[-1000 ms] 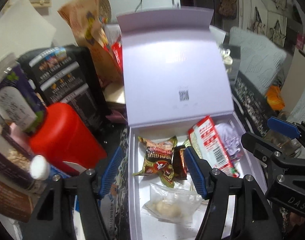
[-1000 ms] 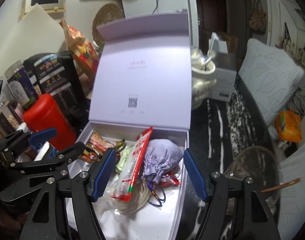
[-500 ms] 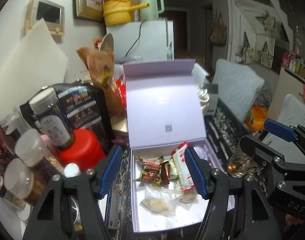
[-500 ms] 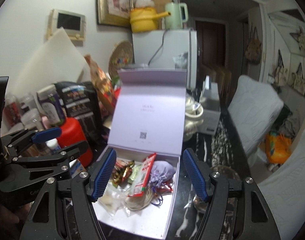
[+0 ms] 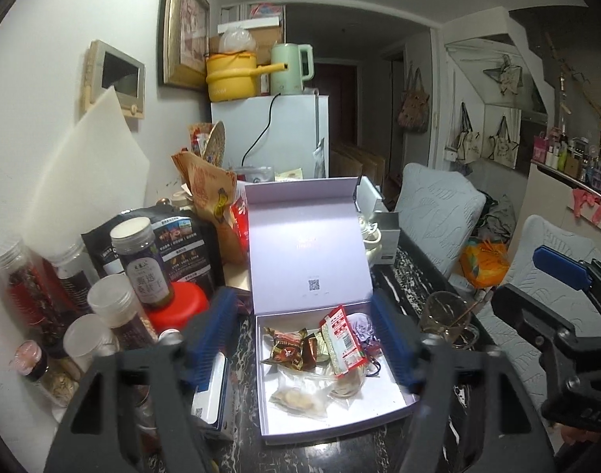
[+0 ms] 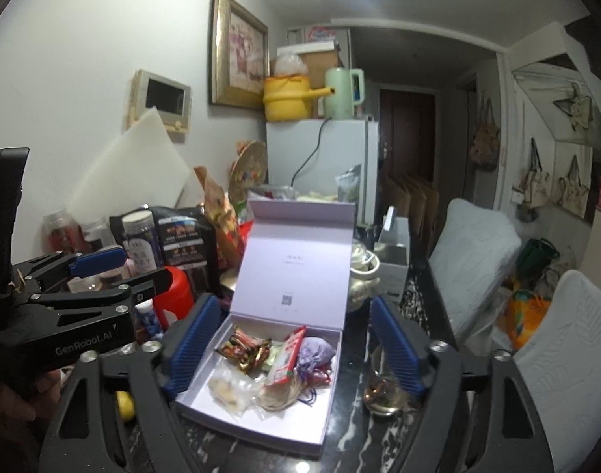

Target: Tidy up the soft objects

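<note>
Soft snack packets lie inside the lavender box (image 5: 339, 418), whose lid stands upright at its far edge on the dark marbled table (image 6: 284, 461). A brown wrapper (image 5: 286, 351) sits near that lid, a red packet (image 5: 341, 339) leans beside it, a purple pouch (image 6: 318, 351) rests in the box's far right corner, and a clear bag (image 5: 296, 396) lies nearer the box's front. The left gripper (image 5: 308, 339) hovers over the box with nothing between its fingers; its jaws have just been widening. The right gripper (image 6: 292, 347) likewise hangs spread and empty, jaws just widened. A glass cup (image 6: 383, 390) stands right of the box.
</note>
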Demonstrator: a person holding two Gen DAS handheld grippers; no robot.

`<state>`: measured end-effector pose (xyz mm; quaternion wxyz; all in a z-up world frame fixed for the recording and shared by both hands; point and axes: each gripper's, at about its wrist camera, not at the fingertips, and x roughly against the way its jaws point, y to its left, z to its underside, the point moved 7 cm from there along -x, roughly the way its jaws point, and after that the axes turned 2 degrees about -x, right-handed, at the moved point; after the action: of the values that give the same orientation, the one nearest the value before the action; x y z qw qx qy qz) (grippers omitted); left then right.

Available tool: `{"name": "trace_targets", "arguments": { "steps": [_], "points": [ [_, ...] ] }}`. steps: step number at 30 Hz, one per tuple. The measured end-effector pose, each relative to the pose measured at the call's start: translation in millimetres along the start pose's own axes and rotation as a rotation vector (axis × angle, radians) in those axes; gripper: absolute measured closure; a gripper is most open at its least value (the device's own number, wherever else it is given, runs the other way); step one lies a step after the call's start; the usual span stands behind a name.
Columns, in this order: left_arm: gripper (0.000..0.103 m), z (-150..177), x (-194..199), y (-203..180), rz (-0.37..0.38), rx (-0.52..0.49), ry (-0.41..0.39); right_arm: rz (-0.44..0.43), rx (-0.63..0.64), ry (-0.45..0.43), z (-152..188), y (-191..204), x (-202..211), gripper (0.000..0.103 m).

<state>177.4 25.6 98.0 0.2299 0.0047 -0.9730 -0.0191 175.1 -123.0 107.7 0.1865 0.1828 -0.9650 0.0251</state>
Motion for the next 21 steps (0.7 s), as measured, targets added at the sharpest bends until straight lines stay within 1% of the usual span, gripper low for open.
{"name": "trace_targets", "arguments": {
  "steps": [1,2,3,6,8,12,16,21],
  "points": [
    [0.012,-0.1,6.7,-0.6,-0.004,0.0,-0.017,0.003,0.001,-0.01,0.2,0.3,6.7,0.02],
    [0.005,0.0,13.2,-0.9,-0.009,-0.004,-0.037,0.004,0.003,-0.018,0.6,1.3,13.6,0.017],
    [0.004,0.1,19.2,-1.9,-0.014,-0.011,-0.053,0.009,0.004,-0.024,1.7,2.1,20.5,0.015],
    [0.004,3.5,35.2,-5.8,-0.028,-0.042,-0.081,0.026,0.004,-0.047,4.4,3.0,36.6,0.013],
    [0.004,8.1,44.8,-7.6,-0.017,-0.05,-0.088,0.037,-0.006,-0.057,7.4,2.7,47.6,0.008],
    [0.003,18.6,58.1,-10.8,0.003,-0.054,-0.094,0.034,-0.035,-0.068,16.8,3.6,66.5,0.008],
    [0.003,35.0,68.6,-15.7,0.024,-0.055,-0.086,0.036,-0.058,-0.056,30.5,5.2,79.4,0.007],
    [0.003,54.6,75.6,-20.9,0.049,-0.049,-0.067,0.083,-0.065,-0.054,46.0,5.4,93.6,0.007]
  ]
}}
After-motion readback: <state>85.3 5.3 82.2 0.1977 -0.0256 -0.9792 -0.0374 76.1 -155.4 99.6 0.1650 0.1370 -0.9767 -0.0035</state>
